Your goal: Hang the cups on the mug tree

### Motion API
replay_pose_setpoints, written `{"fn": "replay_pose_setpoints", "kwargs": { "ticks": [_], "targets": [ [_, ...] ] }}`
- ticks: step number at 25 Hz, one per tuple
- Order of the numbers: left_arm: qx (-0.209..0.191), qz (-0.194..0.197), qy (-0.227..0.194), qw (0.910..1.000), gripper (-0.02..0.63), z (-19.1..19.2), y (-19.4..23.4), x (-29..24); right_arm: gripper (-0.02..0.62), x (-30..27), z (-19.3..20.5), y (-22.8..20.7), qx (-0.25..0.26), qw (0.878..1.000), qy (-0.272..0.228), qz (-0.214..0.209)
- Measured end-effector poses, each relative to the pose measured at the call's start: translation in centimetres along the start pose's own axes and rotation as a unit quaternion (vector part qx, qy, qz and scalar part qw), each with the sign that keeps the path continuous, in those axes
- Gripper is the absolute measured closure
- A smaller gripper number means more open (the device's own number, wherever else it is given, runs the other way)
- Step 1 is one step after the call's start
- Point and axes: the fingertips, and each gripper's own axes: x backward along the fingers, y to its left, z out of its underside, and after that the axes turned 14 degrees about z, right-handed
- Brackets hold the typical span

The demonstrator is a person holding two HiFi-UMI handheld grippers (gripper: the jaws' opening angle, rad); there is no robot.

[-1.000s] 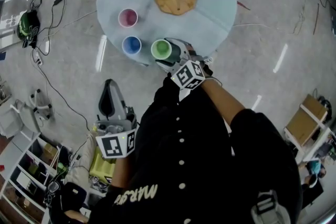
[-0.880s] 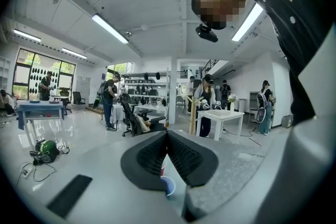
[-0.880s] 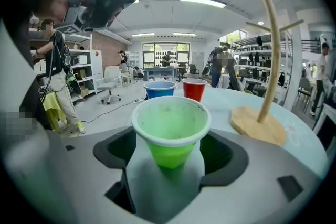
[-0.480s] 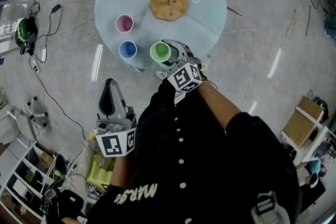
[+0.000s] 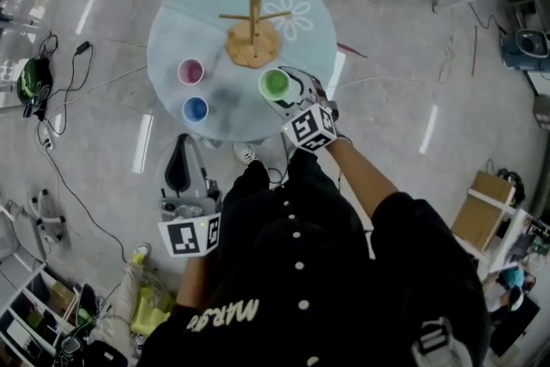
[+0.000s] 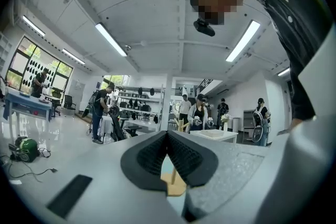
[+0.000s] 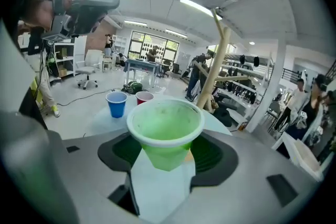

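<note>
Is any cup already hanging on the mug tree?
No: the pegs of the mug tree are bare, and the pink cup and blue cup stand on the table.

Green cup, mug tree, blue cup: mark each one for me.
Green cup (image 5: 274, 83): head view, on its open mouth.
Mug tree (image 5: 243, 50): head view, on its round wooden base.
Blue cup (image 5: 195, 109): head view, on its open mouth.

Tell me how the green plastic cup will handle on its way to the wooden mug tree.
The green plastic cup looks empty and thin-walled, so it is probably light and easily squashed. Its smooth sides taper downward, so it might slip in the right claw, whose jaws have just closed on it.
</note>
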Motion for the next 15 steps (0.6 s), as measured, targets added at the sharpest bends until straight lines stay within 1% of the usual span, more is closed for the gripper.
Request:
{"fn": "replay_pose_setpoints", "kwargs": {
  "ticks": [7,11,15],
  "targets": [
    [-0.001,0.004,-0.027,0.9996,0.610,-1.7,-0.9,-0.3,0.304,0.8,-1.6,-7.7,0.050,0.997,0.018,0.055],
    [-0.005,0.002,-0.041,0.9991,0.610,-3.0,-1.6,-0.9,0.304,0.9,-3.2,-11.7,0.075,0.994,0.019,0.074],
    [-0.008,0.003,-0.056,0.9984,0.609,-4.1,-2.2,-1.4,0.304,0.4,-4.3,-14.5,0.108,0.990,0.024,0.085]
  ]
}}
